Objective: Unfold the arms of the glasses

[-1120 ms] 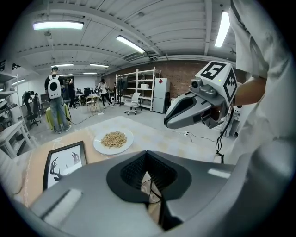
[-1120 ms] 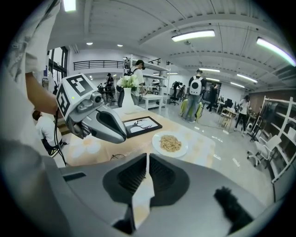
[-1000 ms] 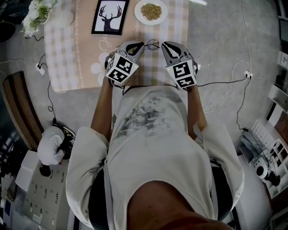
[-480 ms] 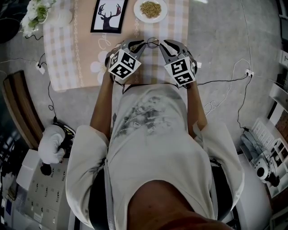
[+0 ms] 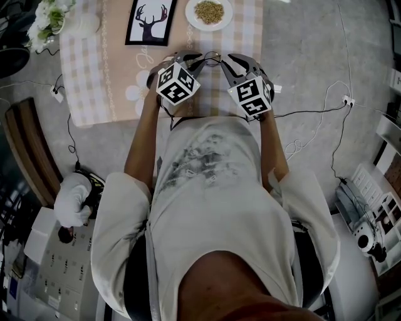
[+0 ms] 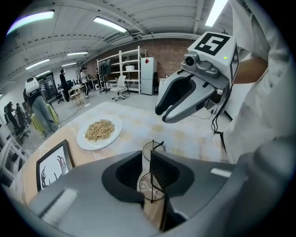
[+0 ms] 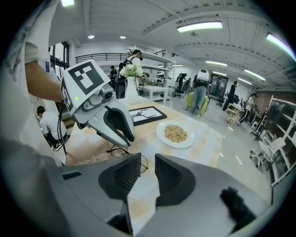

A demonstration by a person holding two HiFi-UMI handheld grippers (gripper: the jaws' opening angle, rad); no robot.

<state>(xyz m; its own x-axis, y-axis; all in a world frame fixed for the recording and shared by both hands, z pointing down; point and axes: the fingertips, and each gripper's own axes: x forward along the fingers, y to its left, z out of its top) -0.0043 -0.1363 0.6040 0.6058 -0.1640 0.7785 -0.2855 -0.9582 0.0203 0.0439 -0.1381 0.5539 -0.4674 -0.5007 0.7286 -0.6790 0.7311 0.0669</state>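
Observation:
The thin wire-framed glasses (image 5: 212, 59) sit between my two grippers above the checked tablecloth (image 5: 100, 69). My left gripper (image 5: 193, 61) is shut on the glasses (image 6: 151, 172), whose frame stands upright between its pads with one round lens in front of the jaws. From the right gripper view, the left gripper (image 7: 127, 139) points down onto the glasses (image 7: 121, 151). My right gripper (image 5: 227, 63) is open; its jaws have just been opening and only tablecloth shows between them (image 7: 147, 163). A lens edge lies just past its left jaw. The right gripper (image 6: 163, 115) hangs a little beyond the glasses.
A white plate of grains (image 5: 209, 12) lies just behind the glasses, and a framed deer picture (image 5: 150, 22) to its left. White flowers (image 5: 50, 19) stand at the table's far left corner. Cables trail over the floor (image 5: 326, 106) on the right.
The left gripper has tipped and rolled, and its marker cube has shifted toward the glasses. The right gripper's jaws have come apart. The glasses stay in the left gripper.

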